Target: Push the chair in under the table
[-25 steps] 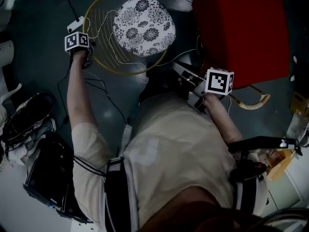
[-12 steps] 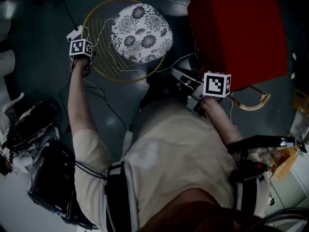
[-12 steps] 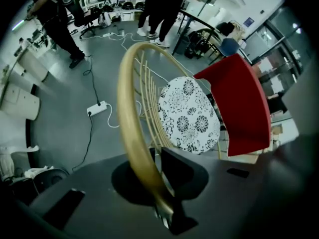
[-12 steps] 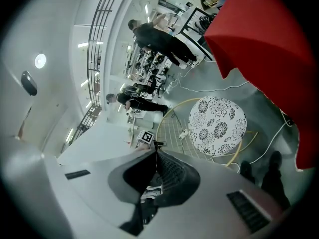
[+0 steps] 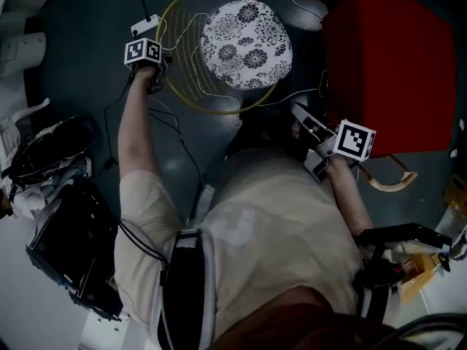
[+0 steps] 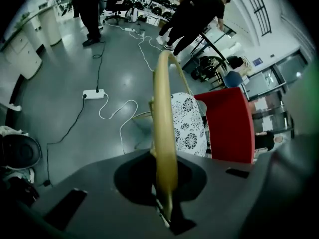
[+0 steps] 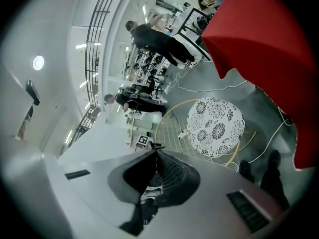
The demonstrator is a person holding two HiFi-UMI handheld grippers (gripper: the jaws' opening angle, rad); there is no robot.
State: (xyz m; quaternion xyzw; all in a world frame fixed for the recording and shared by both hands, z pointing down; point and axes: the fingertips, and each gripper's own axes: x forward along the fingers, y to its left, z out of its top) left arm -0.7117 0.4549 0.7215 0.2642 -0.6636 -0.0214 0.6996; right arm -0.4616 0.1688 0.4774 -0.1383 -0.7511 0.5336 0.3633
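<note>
While left gripper (image 6: 163,183) clamps gold rim (image 6: 163,108), jaws just closing further, chair (image 5: 244,42) sits top centre, head view, beside red table (image 5: 394,64); right gripper (image 7: 155,156) pinched together, empty.

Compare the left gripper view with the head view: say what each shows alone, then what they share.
Only the left gripper view shows the grip itself: the left gripper is clamped on the chair's gold rim, and its jaws have just been closing on it. It also shows people standing far behind. Only the head view shows the person's torso, the shut, empty right gripper beside the table, and a black bag on the floor. Both show the gold rim, the floral cushion and the red table.
</note>
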